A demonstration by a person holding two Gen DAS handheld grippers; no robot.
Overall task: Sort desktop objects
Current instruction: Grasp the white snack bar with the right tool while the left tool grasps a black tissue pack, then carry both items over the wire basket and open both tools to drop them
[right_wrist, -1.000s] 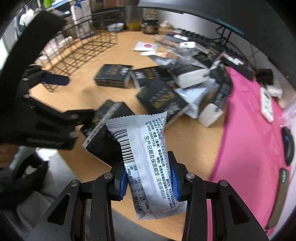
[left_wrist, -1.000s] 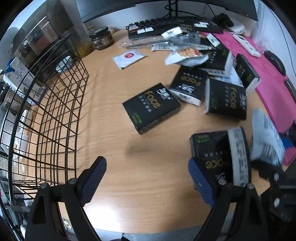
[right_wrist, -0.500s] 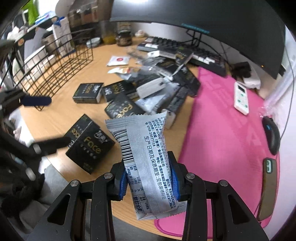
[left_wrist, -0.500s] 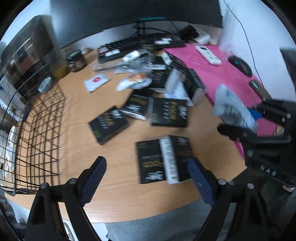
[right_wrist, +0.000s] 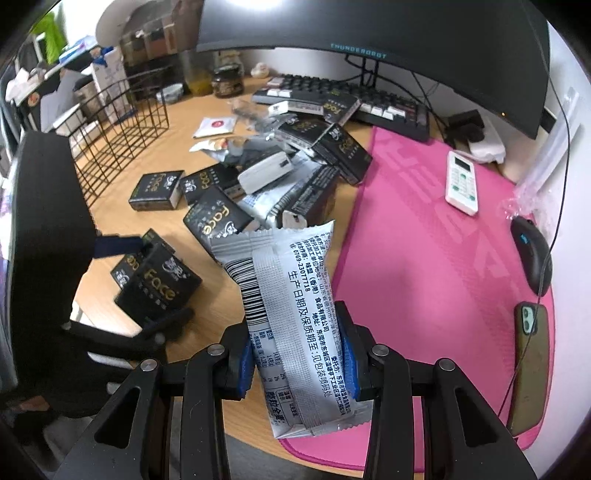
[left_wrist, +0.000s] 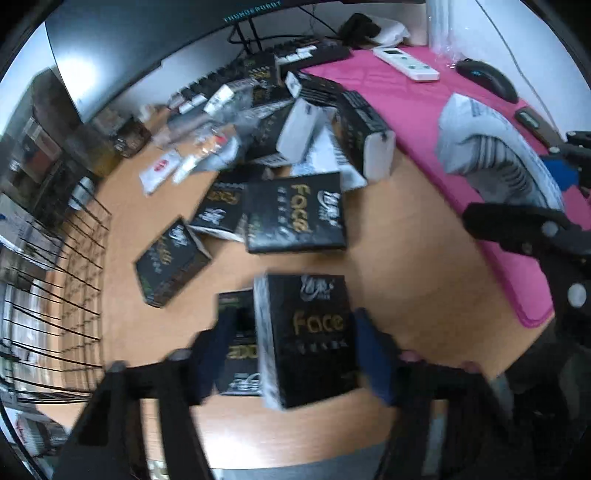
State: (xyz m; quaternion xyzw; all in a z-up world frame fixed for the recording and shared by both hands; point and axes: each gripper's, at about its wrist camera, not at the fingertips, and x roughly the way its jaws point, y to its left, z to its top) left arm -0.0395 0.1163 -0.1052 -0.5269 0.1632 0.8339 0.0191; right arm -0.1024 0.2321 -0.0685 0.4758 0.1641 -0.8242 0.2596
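L gripper (left_wrist: 295,343) closing round black Face pack (left_wrist: 310,332), pads nearing; R gripper (right_wrist: 295,354) clamping silver snack pouch (right_wrist: 295,317). Wire basket (right_wrist: 122,125) far left, contents unclear.

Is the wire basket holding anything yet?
Looks empty: wire basket shows only bare grid and desk; black Face packs lie outside it.

We see a desk (right_wrist: 177,122) with a wire basket (right_wrist: 122,122) at its left, a heap of boxes (right_wrist: 280,173) in the middle, a mat (right_wrist: 424,236) at the right carrying a remote (right_wrist: 461,181), mouse (right_wrist: 532,254) and phone (right_wrist: 530,365), and a keyboard (right_wrist: 369,103) behind under a monitor (right_wrist: 369,33)
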